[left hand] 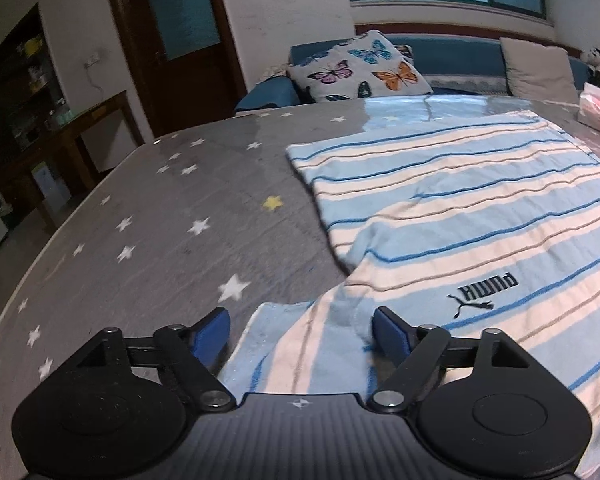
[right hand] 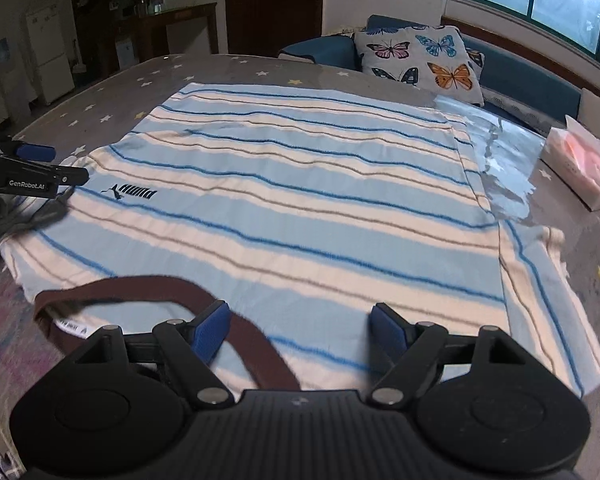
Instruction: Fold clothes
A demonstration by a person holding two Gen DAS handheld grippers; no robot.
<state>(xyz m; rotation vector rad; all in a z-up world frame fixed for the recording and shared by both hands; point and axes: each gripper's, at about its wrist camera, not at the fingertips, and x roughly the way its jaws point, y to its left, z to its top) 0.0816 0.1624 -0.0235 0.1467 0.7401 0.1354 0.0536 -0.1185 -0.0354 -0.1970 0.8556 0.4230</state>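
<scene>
A light-blue and cream striped T-shirt with thin dark-blue and brown lines [right hand: 300, 208] lies spread flat on the bench covered by a grey cloth printed with white and yellow stars [left hand: 148, 216]. Its dark brown collar [right hand: 204, 304] faces the right wrist camera, and a black printed logo [left hand: 485, 286] sits on the chest (it reads upside down in both views). One short sleeve [left hand: 296, 344] lies between the blue pads of the left hand-held gripper [left hand: 302, 334], whose jaws are spread wide and grip nothing. The right hand-held gripper [right hand: 300, 330] is likewise released, its jaws apart just above the shirt beside the collar. Beyond the bench stands a blue sofa [right hand: 528, 76] carrying a white butterfly-print cushion [right hand: 422, 60]. A plastic-wrapped pink and white packet [right hand: 580, 164] rests near the bench's right edge.
</scene>
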